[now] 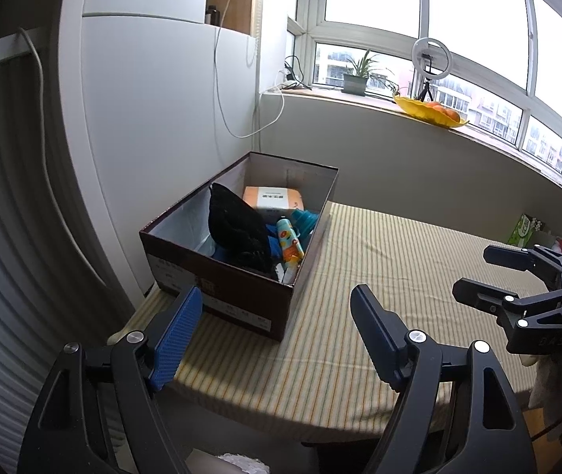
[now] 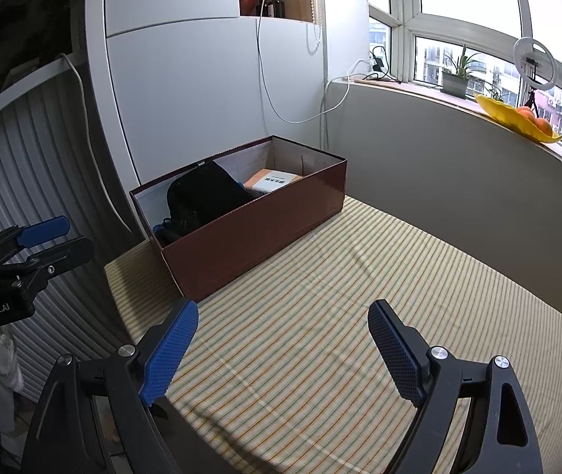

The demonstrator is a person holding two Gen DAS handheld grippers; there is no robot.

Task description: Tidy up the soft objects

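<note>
With every soft item in view already lying inside the dark brown open-topped cardboard box point(image 1: 217, 296), the step in hand appears to be either the first reach into it or a final check; the striped green-and-yellow cloth covering the desk point(image 1: 380, 276) carries nothing else that is visible. The box stands at the desk's far left corner, close to the white cabinet point(image 1: 154, 118). Inside it, a black crumpled fabric piece point(image 1: 237, 229) leans against the left wall and stands above the rim, an orange-and-white soft packet point(image 1: 273, 197) lies at the far end, and a small printed bottle point(image 1: 291, 243) rests beside blue and teal items point(image 1: 304, 219) that cannot be identified. To proceed well, approach the black fabric from above, since it is the tallest and least obstructed, and grip a thick fold rather than a loose edge so that it does not drag its neighbours along. Avoid nudging the box wall. The left tongs point(image 1: 277, 335) are spread wide, holding and touching nothing, just short of the box's near end. The right tongs point(image 2: 283, 349) are likewise spread and empty, hovering over bare cloth.
</note>
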